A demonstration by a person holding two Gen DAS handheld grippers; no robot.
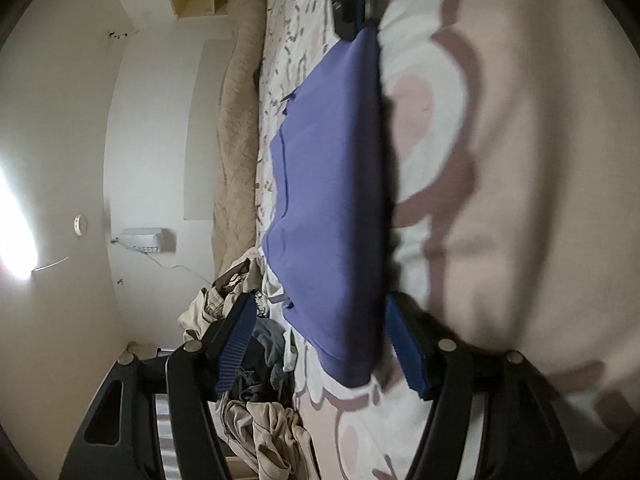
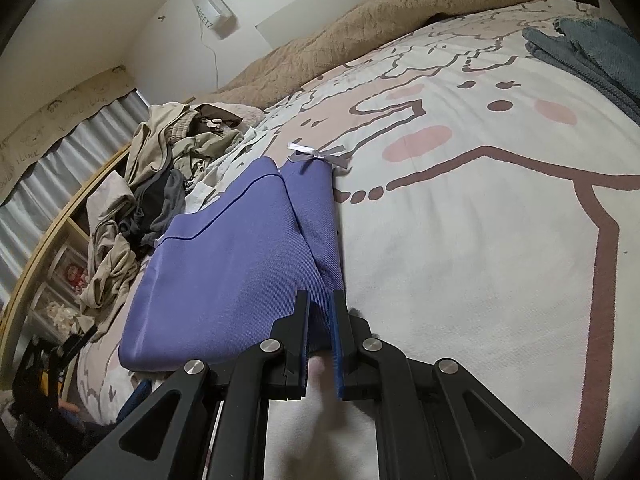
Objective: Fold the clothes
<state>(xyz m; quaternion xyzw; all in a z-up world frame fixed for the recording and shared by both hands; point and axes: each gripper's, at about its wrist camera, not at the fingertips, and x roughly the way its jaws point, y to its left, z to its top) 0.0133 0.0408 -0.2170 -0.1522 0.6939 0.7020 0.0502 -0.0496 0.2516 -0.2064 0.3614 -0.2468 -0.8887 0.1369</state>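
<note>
A purple garment lies partly folded on the cartoon-print bedsheet. My left gripper is open, its blue pads either side of the garment's near end. In the right wrist view the same garment lies flat with a grey ribbon bow at its far end. My right gripper is nearly closed on the garment's near right corner, the cloth pinched between its blue pads. The left gripper shows at the lower left there, by the garment's near left corner.
A heap of beige and dark clothes lies left of the garment near the bed edge. Folded blue-grey cloth sits at the far right. A tan fuzzy blanket runs along the wall. Shelves stand beside the bed.
</note>
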